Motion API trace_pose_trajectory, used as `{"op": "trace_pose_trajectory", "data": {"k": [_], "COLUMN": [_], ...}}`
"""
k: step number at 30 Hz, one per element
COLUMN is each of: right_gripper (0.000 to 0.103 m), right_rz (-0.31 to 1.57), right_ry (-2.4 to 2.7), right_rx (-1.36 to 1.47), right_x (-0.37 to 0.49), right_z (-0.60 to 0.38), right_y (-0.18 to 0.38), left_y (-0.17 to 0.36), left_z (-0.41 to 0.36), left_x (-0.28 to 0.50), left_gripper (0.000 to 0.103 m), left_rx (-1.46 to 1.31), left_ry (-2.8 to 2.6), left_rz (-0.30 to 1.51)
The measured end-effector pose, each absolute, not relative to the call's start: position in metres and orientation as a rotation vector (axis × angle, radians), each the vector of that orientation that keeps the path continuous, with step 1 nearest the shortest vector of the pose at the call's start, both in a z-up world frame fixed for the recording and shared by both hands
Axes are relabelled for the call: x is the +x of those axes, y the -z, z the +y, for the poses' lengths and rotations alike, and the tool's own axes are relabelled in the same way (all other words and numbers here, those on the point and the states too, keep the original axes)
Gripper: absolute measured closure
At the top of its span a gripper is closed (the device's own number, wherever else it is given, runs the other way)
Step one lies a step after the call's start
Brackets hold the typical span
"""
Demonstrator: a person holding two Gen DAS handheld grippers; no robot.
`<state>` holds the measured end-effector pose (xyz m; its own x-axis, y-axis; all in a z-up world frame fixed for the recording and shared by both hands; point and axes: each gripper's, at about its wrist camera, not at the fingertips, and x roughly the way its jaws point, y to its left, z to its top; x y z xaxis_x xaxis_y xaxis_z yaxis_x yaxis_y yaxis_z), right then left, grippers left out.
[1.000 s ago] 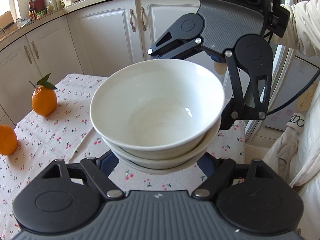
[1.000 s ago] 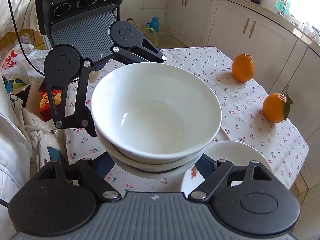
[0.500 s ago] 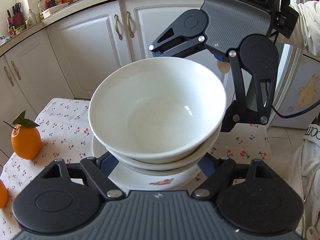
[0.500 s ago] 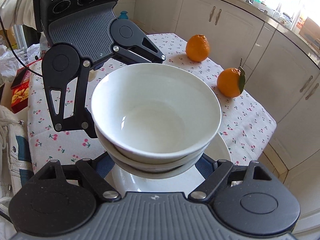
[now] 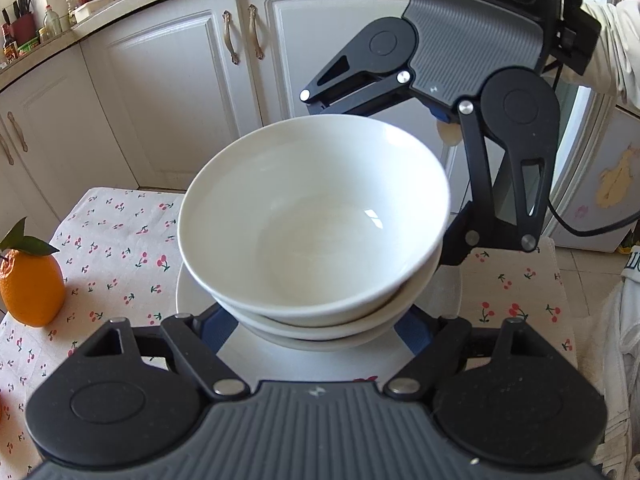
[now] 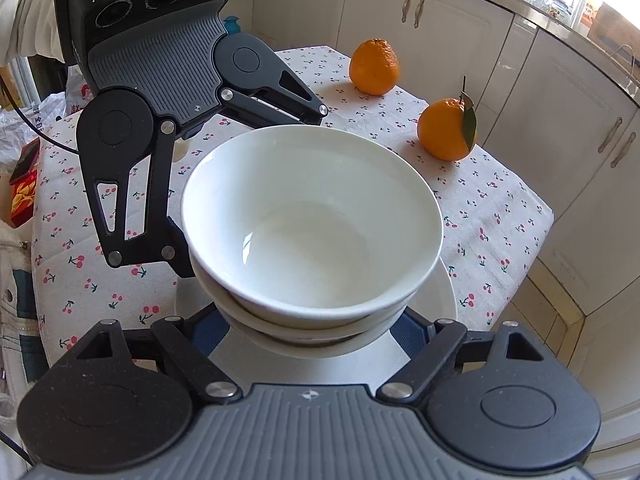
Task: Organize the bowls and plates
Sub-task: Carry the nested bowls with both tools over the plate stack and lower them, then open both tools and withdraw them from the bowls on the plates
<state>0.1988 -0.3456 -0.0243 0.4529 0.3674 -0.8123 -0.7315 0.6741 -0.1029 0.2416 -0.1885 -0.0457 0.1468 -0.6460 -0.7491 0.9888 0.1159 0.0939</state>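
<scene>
Bowls (image 5: 316, 220), nested in a stack, were held above a plate (image 6: 444, 292) on the table (image 6: 492, 208), gripped from opposite sides: the left gripper (image 5: 316, 328) and the right gripper (image 6: 308, 328) each had fingers spread around the stack's base, pressed against it.
</scene>
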Motion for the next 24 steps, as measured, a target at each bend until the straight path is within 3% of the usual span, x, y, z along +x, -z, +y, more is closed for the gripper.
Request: {"op": "trace_pose_trajectory", "data": {"k": [21,24], "right_gripper": [0.014,0.002], "right_rz": [0.886,0.870], "right_ry": [-0.715,-0.698], "right_rx": [-0.378,-0.375], "right_x": [0.208,0.206], "right_z": [-0.358,-0.357], "right_y": [0.033,0.030], "left_y": [0.046,0.045], "left_z": [-0.185,-0.182], "left_x": [0.240,0.236], "left_gripper": [0.018,0.007], "left_rx": [0.683,0.685], "left_ry": [1.309,1.288], "left_rz": [0.615,0.604]}}
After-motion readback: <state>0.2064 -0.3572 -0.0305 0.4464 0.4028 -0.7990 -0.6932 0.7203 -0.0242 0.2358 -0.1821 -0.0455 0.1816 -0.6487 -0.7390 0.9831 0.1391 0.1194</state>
